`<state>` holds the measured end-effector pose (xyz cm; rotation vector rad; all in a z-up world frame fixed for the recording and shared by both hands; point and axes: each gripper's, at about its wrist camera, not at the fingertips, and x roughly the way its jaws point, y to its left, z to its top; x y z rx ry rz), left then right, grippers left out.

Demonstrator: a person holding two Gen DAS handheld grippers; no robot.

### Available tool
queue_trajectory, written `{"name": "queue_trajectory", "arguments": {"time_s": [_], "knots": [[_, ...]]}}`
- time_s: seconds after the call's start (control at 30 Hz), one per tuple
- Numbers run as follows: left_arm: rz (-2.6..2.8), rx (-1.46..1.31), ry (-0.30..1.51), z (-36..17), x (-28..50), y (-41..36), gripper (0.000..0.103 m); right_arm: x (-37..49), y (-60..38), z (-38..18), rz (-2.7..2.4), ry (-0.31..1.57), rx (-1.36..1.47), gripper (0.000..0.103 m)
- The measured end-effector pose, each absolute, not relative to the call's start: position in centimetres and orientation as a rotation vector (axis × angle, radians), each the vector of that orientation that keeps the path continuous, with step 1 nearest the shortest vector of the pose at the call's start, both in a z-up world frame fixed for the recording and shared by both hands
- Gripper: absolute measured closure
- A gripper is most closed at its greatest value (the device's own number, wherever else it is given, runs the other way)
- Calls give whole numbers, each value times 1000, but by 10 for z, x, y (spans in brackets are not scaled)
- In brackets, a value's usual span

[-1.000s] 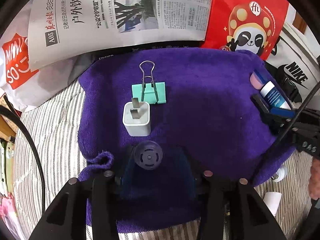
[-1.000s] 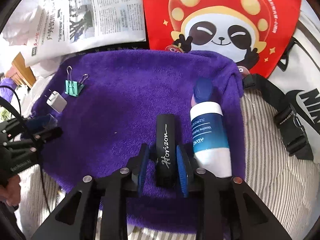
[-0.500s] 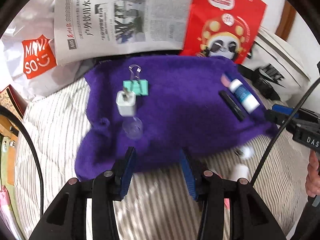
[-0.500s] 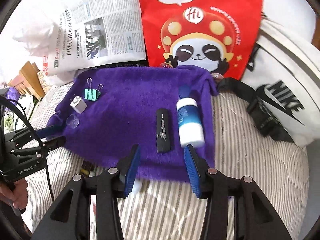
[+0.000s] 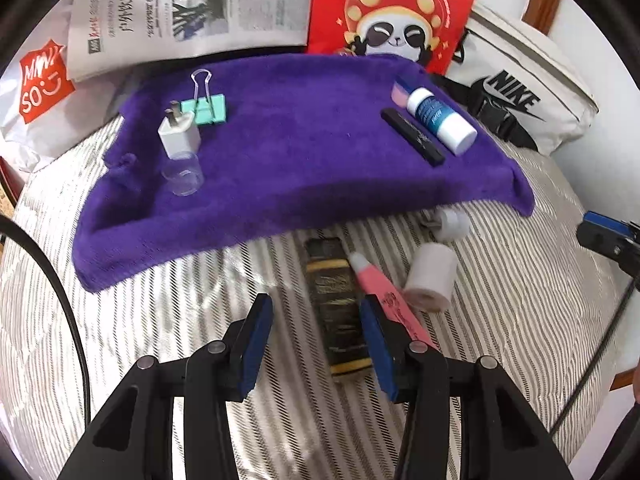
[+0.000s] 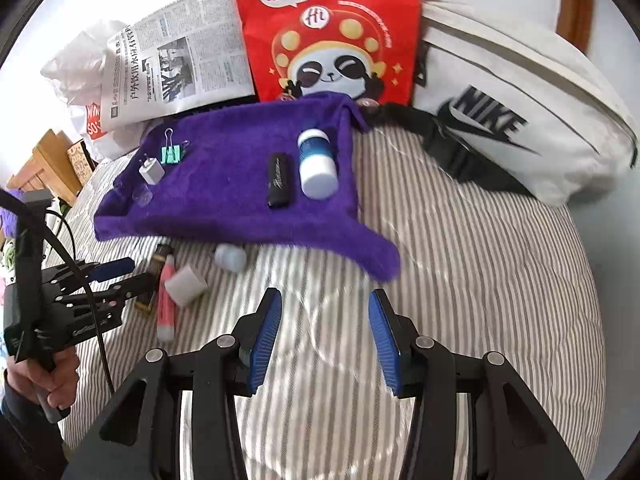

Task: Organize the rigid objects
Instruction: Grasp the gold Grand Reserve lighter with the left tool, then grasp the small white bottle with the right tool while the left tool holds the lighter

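A purple towel point(image 5: 300, 152) carries a green binder clip point(image 5: 208, 108), a white charger plug point(image 5: 179, 138) and a clear cup point(image 5: 183, 174) on its left, and a black stick point(image 5: 412, 136) and a blue-white bottle point(image 5: 440, 118) on its right. My left gripper point(image 5: 316, 308) hangs open over the striped bedding. A black-gold bar point(image 5: 336, 296) lies below it, close to the right finger, with no pad pressing on it. A pink tube point(image 5: 384, 288), a white roll point(image 5: 430, 280) and a small white cap point(image 5: 452, 222) lie beside the bar. My right gripper point(image 6: 325, 300) is open and holds nothing.
A red panda bag point(image 6: 328, 40), a newspaper point(image 6: 172, 68) and a white sports bag point(image 6: 520, 128) stand behind the towel. A hand point(image 6: 36, 380) holds the left gripper point(image 6: 112, 280) at the left. Wooden furniture point(image 6: 44, 164) sits at the far left.
Both grippers drew back from the towel to the near bedding. The right one let go of the black stick. The clear cup that was between the left fingers now stands on the towel.
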<state>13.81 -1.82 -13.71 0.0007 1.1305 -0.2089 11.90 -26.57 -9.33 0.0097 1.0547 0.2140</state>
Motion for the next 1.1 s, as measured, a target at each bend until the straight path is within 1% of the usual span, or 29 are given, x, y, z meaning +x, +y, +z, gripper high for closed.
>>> {"name": "queue_trajectory", "arguments": {"time_s": [0.13,0.33,0.37,0.4,0.47,0.67,0.9,1.0,1.1], "knots": [[-158,89,1120,-140,129,-23,58,108,-272,-100,207,1069,9,58],[-146,75,1103,-140,131,-24,59,104,-273,-107,219,1089,20,58],[-146,76,1098,-140,131,-24,61,104,-271,-108,224,1089,17,58],[-152,78,1094,-140,132,-25,69,105,-269,-108,232,1087,14,58],[-163,81,1093,-139,132,-26,81,106,-264,-110,246,1085,7,58],[-128,62,1099,-138,129,-9,81,124,-238,-117,291,1088,-7,58],[-4,43,1082,-136,112,41,81,150,-195,-125,353,1081,-32,58],[-15,-24,1099,-139,108,59,81,158,-182,-130,367,1095,-46,58],[-24,-20,1090,-141,107,61,80,163,-173,-134,368,1100,-60,58]]}}
